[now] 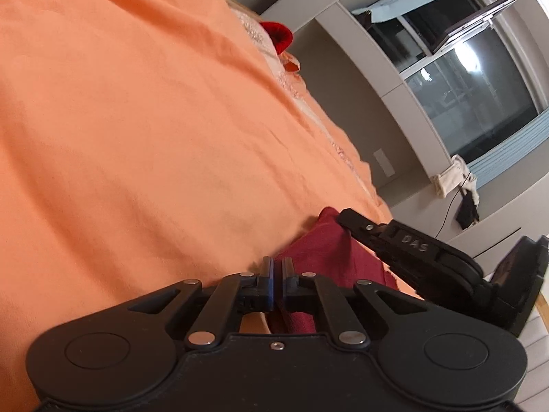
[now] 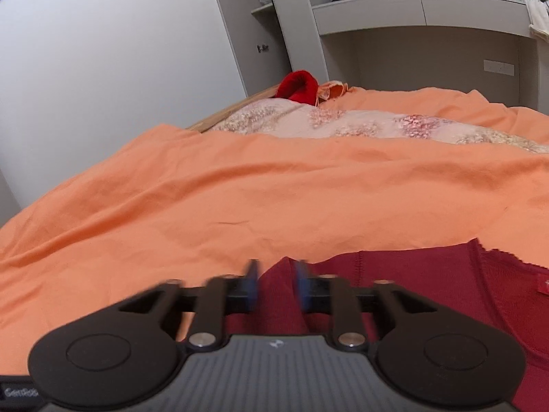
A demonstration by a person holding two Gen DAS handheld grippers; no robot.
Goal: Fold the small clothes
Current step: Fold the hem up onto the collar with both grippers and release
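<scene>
**A:** What's nearest on your side?

**B:** I've got my left gripper (image 1: pixel 277 283) pinched nearly closed – only a sliver between the blue pads (image 1: pixel 272 285), with a fold of the dark red knitted garment (image 2: pixel 429 292) in that gap, so I judge it gripped. My right gripper (image 2: pixel 274 286) is blurred; its jaws stand a narrow way apart, straddling a raised ridge of the same cloth, and I can't tell if they bite yet.

**A:** Where does the garment lie?

**B:** At the near edge of the orange bed sheet (image 2: pixel 240 199), mostly under and to the right of the right gripper. In the left view the right gripper's black finger (image 1: pixel 363 228) rests on it.

**A:** Risks?

**B:** If the right jaws close on one layer only, the fold will drag skewed – or the loose orange sheet gets caught and lifted along.

**A:** Anything further off? Any containers?

**B:** A floral quilt (image 2: pixel 343 120) past the sheet, a bright red plush item (image 2: pixel 296 86) at the far edge. No baskets or boxes; the grey wall shelves (image 2: pixel 411 10) hold items too small to name.
</scene>
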